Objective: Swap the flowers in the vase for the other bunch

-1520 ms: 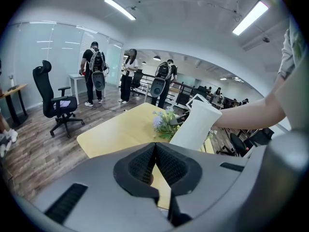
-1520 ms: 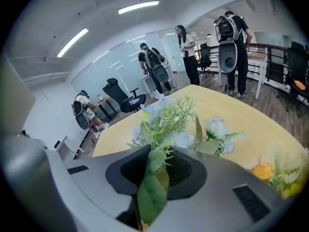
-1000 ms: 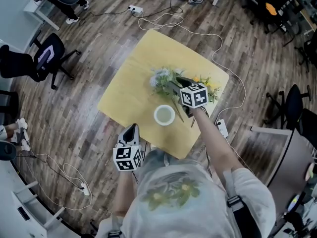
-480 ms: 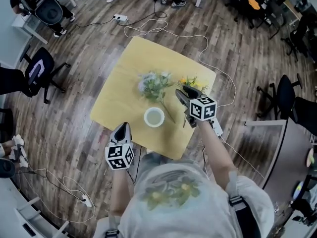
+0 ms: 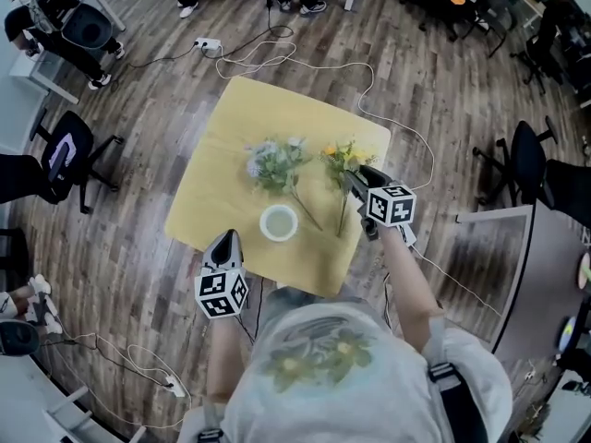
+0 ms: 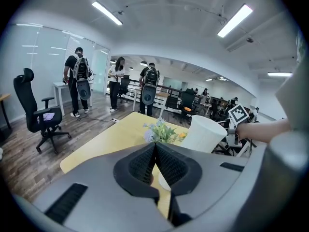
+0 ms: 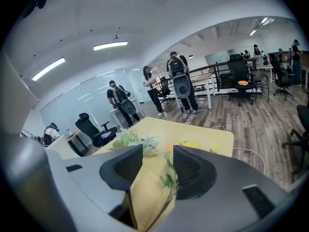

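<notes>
A white vase [image 5: 279, 221] stands empty near the yellow table's [image 5: 231, 146] front edge. A pale blue and white bunch [image 5: 268, 161] lies behind it. To the right lies a yellow bunch [image 5: 345, 158], its stem running toward me. My right gripper [image 5: 355, 179] hovers over that bunch. In the right gripper view its jaws [image 7: 158, 154] are opening, and the leafy stem [image 7: 169, 179] lies loose between them beside the right pad. My left gripper [image 5: 224, 239] is shut on nothing at the front edge, left of the vase [image 6: 205, 132].
Office chairs stand left of the table [image 5: 65, 150] and to the right [image 5: 531, 169]. White cables [image 5: 369, 81] and a power strip [image 5: 205, 44] lie on the wooden floor behind the table. Several people [image 6: 77, 76] stand at the far side.
My right gripper has moved right, from above the stems beside the vase to the table's right side. The left gripper has barely shifted.
</notes>
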